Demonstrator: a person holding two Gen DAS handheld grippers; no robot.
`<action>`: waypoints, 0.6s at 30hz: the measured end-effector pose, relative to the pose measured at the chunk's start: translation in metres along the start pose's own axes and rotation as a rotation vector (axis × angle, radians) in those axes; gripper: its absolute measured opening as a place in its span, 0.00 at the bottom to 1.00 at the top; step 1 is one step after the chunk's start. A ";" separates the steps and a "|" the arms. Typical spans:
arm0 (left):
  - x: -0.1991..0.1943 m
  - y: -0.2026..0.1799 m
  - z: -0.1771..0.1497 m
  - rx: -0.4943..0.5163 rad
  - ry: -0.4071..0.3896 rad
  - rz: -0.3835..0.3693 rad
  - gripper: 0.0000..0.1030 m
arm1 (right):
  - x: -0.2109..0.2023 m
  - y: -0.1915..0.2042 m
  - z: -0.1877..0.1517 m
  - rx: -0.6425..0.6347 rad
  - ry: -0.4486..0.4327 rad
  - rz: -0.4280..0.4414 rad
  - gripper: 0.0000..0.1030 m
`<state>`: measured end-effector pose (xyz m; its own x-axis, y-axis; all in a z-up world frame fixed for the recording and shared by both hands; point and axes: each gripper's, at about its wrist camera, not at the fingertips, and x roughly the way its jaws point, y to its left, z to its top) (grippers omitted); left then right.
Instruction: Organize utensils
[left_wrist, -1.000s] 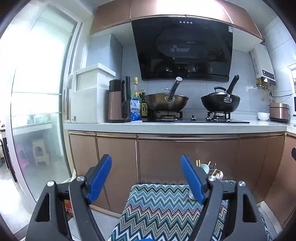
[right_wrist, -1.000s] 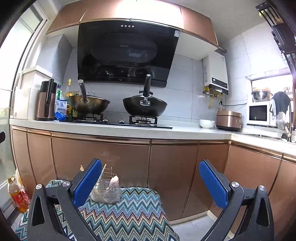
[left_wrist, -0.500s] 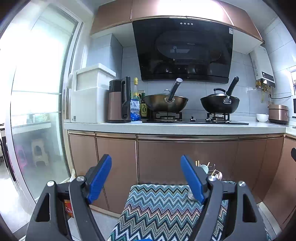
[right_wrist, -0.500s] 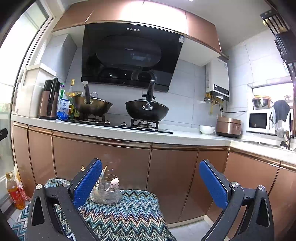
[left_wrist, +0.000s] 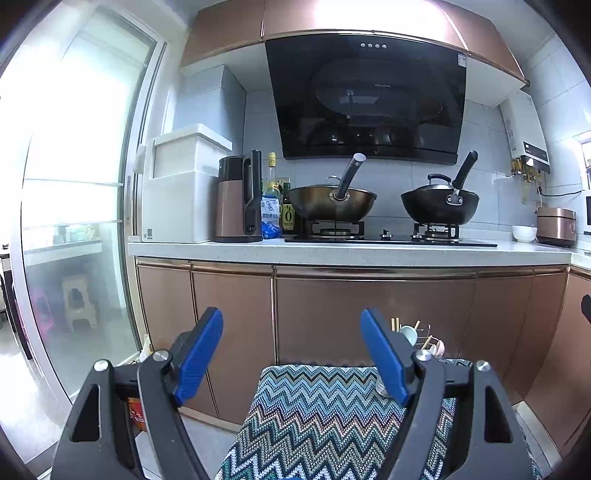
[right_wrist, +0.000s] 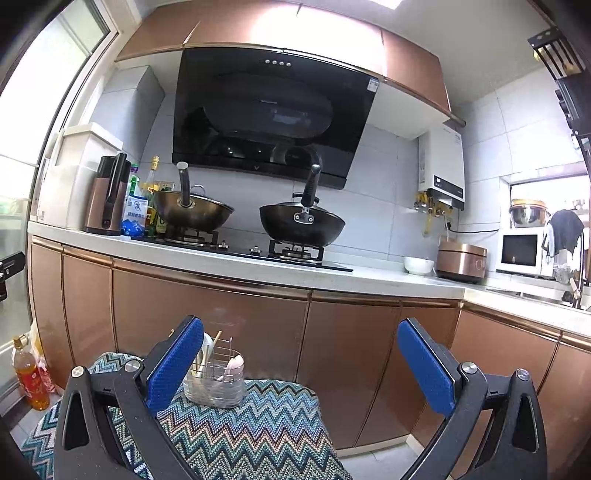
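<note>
Left gripper (left_wrist: 291, 354): jaws are standing wide apart, holding nothing, hovering over the zigzag cloth (left_wrist: 317, 413).
Right gripper (right_wrist: 301, 363): jaws are also gaping and empty, pointing at the cabinet doors (right_wrist: 340, 354).
Utensil holder (right_wrist: 216, 373): a wire caddy in a clear cup is sitting on the cloth at about 9 o'clock of the right gripper's gap, just beside its left finger; in the left view it is peeking out at 3 o'clock behind the right finger.
Utensils (right_wrist: 210, 350): chopsticks and what are probably pale spoons are standing upright inside.
Handling: the sticks are looking light, stiff and slim, likely to slip or pivot; pinching mid-shaft is seeming safest. Spoons may be ceramic, so fragile. The caddy is looking light and tippable.
Change: the right view is tilting further upward than a second ago, the holder sliding lower; the left is barely shifting.
</note>
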<state>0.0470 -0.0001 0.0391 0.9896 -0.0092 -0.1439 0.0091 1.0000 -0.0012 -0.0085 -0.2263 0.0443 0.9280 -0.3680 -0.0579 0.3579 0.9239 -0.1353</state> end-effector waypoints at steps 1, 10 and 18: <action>0.000 0.001 0.000 -0.001 -0.001 0.001 0.74 | 0.000 0.000 0.000 0.001 0.001 0.002 1.00; -0.002 0.005 0.000 -0.006 -0.011 0.007 0.74 | 0.002 0.002 -0.001 0.008 0.017 0.020 1.00; -0.005 0.005 0.002 -0.005 -0.018 0.009 0.74 | 0.000 0.007 -0.002 0.003 0.019 0.038 1.00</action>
<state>0.0427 0.0046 0.0414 0.9921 -0.0004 -0.1257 -0.0002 1.0000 -0.0054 -0.0062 -0.2204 0.0415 0.9389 -0.3343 -0.0818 0.3225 0.9376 -0.1300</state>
